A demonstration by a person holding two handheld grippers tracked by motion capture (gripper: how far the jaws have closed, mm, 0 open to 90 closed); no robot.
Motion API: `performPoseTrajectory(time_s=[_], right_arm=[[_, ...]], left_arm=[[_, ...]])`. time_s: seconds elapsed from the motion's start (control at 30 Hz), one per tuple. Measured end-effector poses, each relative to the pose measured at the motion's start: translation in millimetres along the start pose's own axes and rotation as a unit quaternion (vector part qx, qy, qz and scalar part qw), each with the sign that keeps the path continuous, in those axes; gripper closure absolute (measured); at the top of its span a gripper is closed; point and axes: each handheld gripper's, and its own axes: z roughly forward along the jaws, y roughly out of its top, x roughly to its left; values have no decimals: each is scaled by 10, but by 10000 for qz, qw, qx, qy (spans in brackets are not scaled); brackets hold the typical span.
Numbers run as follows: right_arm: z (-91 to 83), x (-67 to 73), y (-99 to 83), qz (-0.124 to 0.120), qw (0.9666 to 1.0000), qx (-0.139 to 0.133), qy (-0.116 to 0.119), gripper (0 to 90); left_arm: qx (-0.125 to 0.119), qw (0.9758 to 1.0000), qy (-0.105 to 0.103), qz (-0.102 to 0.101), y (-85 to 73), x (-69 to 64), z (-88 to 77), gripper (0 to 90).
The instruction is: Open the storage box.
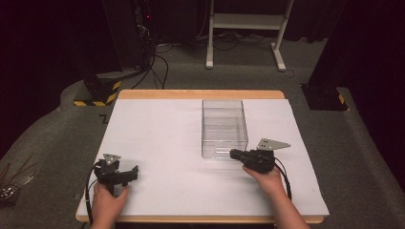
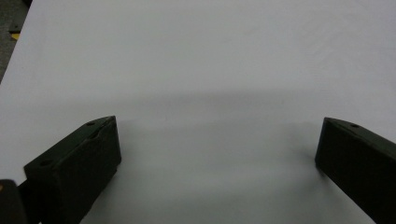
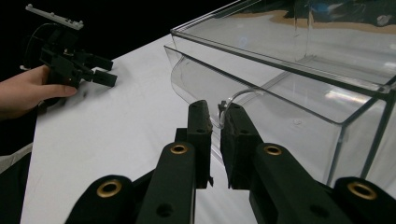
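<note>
Jaws of the right gripper (image 3: pixel 215 122) stand nearly together, with only a thin gap between them, and the near wall of a clear plastic box (image 3: pixel 299 70) runs into that gap. In the right gripper view the transparent wall's curved lip passes down between the two black pads, so the gripper looks clamped on the box's edge, though the wall's clearness makes the exact contact hard to judge. In the high view the right gripper (image 1: pixel 237 154) points left toward the near right corner of the box (image 1: pixel 224 125), its grey three-cornered plate on top and its cable trailing back past the right hand (image 1: pixel 264 177) that holds it.

The box is a rectangular, open-topped container with nothing seen inside. It sits on the white tabletop (image 1: pixel 167 143) right of centre, its long sides running from the far edge toward the near edge.

The left gripper (image 1: pixel 128 174) is released: in its own view the two jaws stand wide apart over bare white surface, with nothing between them. It hangs near the near left corner of the tabletop, held by the left hand (image 1: pixel 109 200), well apart from the box. Beyond the far edge lie grey carpet, cables and white frame legs (image 1: pixel 246 28).
</note>
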Motion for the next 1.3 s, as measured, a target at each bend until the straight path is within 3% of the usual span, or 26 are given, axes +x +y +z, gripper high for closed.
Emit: performPoseTrajectory(time_s=[0.57,1.3], right_arm=[[-56,67,-41,-65,9999,19,95,834],[-230,330,-186,-161,9996,50,231,845]], left_arm=[[0,10000,0,0,0,0,0,3],[2,10000,-3,-2,0,1,0,3]])
